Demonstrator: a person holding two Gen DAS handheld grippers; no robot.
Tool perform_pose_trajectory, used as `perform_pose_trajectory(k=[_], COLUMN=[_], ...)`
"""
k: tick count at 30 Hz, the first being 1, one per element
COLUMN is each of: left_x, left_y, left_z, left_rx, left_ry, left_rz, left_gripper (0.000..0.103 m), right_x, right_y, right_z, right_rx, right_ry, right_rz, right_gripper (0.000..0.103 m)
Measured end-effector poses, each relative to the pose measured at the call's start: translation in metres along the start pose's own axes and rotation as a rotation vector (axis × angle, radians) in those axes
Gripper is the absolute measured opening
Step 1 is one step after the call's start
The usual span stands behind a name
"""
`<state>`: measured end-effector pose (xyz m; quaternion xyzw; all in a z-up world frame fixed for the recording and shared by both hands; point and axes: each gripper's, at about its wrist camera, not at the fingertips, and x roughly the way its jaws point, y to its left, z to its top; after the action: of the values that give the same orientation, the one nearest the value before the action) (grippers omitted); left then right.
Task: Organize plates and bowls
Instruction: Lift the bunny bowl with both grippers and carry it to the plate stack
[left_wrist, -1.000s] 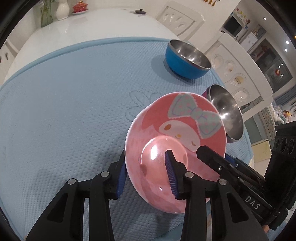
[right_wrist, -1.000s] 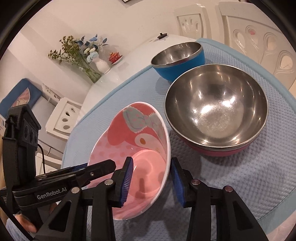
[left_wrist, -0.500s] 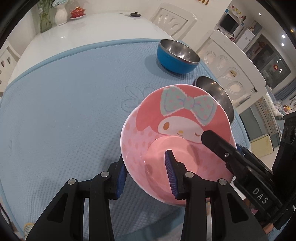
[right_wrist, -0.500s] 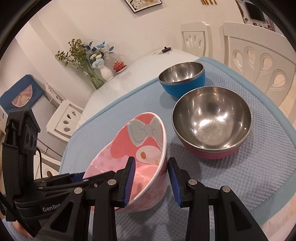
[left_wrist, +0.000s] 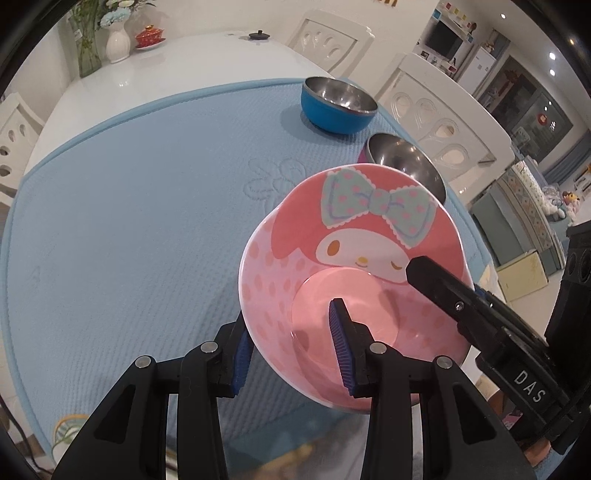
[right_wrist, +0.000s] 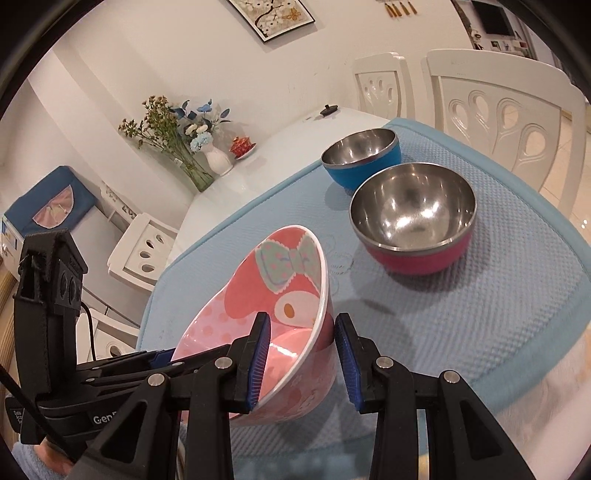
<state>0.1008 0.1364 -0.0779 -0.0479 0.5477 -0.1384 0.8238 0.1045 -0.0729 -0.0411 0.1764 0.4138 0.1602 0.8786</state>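
Left gripper (left_wrist: 291, 347): clamped on the near rim of the pink bowl (left_wrist: 354, 258), one pad outside the wall, one inside; fingers narrow.
Right gripper (right_wrist: 303, 363): clamped on the same bowl's opposite rim wall, one pad inside, one outside; fingers narrow.
Pink bowl: cartoon rabbit and bow printed inside; held by both grippers over the near edge of the blue mat (left_wrist: 129, 206), tilted, clear of the mat.
Magenta steel bowl (right_wrist: 413, 218): upright on the mat at 1 o'clock from the pink bowl in the right wrist view, apart from it.
Blue steel bowl (right_wrist: 362, 157): upright just beyond the magenta one, at 12 o'clock from it, near the mat's far edge.
White table (left_wrist: 166, 77): beyond the mat; vase of flowers (right_wrist: 218, 158) at its far corner.
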Motion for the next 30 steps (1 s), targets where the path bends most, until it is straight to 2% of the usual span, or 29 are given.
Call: perform_pose_trajectory(k=[7,16,30], left_x=[-0.015,-0.027,-0.019], left_y=[0.008,0.011,0.030], left_z=[-0.023,-0.051,-0.084], left_rx=[-0.033,-0.023,-0.074], left_ry=[0.000,0.014,0.091], left_rz=[-0.034,-0.036,-0.051], left_gripper=[0.035,0.035,0.035], right_x=[-0.015,-0.027,-0.018], right_y=[0.016,0.030,0.037], right_z=[-0.018,-0.037,-0.072], right_rx=[-0.001,0.001,0.017], right_ry=[-0.008,-0.013,0.084], right_rz=[-0.005,-0.012,-0.005], right_gripper=[0.036,0.036,0.036])
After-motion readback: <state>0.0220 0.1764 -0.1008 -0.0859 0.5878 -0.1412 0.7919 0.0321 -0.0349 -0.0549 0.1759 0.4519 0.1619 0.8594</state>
